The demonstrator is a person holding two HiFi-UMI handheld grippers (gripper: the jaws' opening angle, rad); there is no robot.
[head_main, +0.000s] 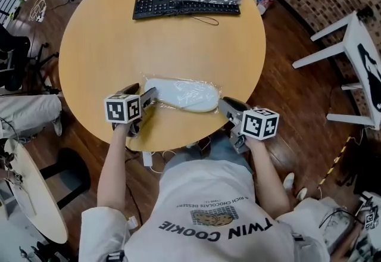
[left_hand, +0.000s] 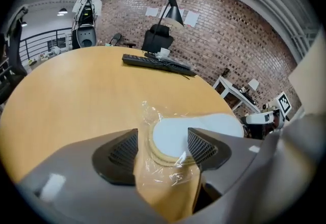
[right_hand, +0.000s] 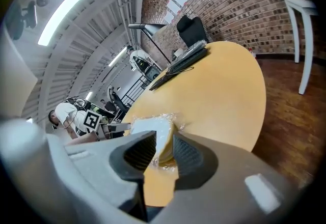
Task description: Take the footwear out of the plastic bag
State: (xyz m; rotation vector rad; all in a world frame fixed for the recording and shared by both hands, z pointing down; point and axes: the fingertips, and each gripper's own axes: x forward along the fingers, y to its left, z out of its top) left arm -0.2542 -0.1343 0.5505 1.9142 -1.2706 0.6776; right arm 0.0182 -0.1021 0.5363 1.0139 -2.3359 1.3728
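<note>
- A person stands at a round wooden table, seen from above, with a gripper in each hand.
- A pale slipper with a tan sole edge lies flat inside a clear plastic bag. It rests near the table edge closest to the person, lengthwise from left to right.
- The left gripper meets the left end of the bag. In the left gripper view its jaws are spread, one on each side of the slipper's rounded end, with crinkled plastic lying between them.
- The right gripper meets the right end of the bag. In the right gripper view its jaws are drawn close and pinch the plastic, with the thin edge of the slipper in the narrow gap.
- The slipper is wholly inside the bag, and the bag lies on the table top.
- A black keyboard lies at the far side of the table, well apart from the bag. A black desk lamp stands behind it.
- The floor around the table is dark wood, and a brick wall runs behind.
</note>
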